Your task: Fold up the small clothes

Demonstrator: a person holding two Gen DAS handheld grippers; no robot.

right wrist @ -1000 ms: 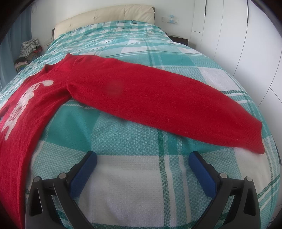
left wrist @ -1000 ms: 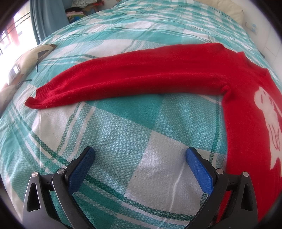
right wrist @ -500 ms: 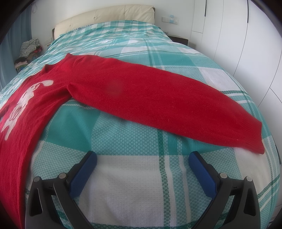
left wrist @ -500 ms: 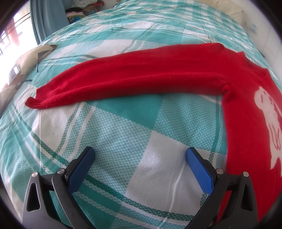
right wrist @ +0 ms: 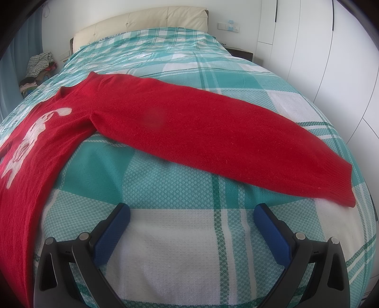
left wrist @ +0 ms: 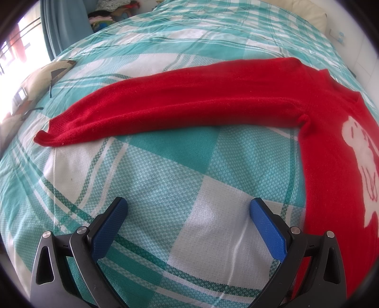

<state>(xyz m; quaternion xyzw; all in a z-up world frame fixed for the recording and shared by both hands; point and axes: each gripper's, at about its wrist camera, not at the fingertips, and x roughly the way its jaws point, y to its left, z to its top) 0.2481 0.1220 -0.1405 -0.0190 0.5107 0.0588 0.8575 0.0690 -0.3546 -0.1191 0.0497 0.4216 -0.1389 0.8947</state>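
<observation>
Bed (right wrist: 189, 165): one sweater (right wrist: 189, 123), two grippers (left wrist: 188, 213) (right wrist: 191, 218) spread.

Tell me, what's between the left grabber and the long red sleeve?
Only bare checked bedspread lies between the open left gripper and the red sleeve. The left wrist view shows it.

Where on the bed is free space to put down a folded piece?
Bare bedspread lies below each sleeve, beside the sweater body, and beyond the sleeves toward the headboard. Crowded: the sweater's band across the bed.
</observation>
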